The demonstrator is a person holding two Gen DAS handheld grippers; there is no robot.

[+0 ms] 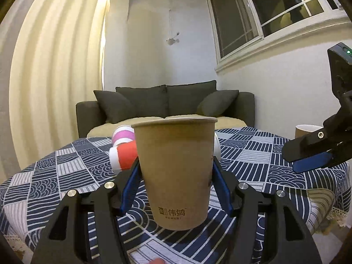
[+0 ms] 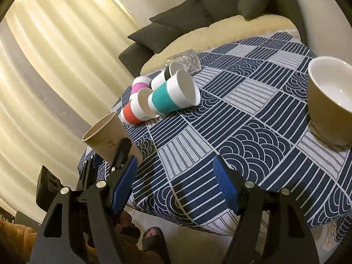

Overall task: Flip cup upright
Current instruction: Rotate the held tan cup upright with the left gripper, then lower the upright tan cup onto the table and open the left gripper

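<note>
the brown paper cup [image 1: 175, 171] fills the centre of the left wrist frame, mouth up and base down, held between the blue pads of your left gripper [image 1: 176, 189], whose fingers press its sides about halfway up. in the right wrist frame the same cup [image 2: 105, 136] shows at the left edge, beyond the near rim of the table; it looks tilted there, but that camera itself is tilted. whether the base touches the cloth i cannot tell; it seems to sit at or just above the patterned tablecloth [image 1: 253, 154].

the turn looks nearly done, so the step in hand is the set-down. keep the squeeze light, since thin paper walls dent easily. level the rim, lower until the base rests flat, then part the fingers evenly so neither pad drags the cup over.

behind it, centre left, the red-banded cup [image 1: 123, 156] and pink-banded cup [image 1: 123, 135] lie on their sides, and the teal-banded cup [image 2: 173, 94] lies beside them in the right view; place yours clear of them.

your right gripper [image 2: 175, 184] hangs with its fingers spread wide and nothing between them, lower middle of its own frame. the tan bowl [image 2: 330, 101] stands at the right edge, well apart.
</note>
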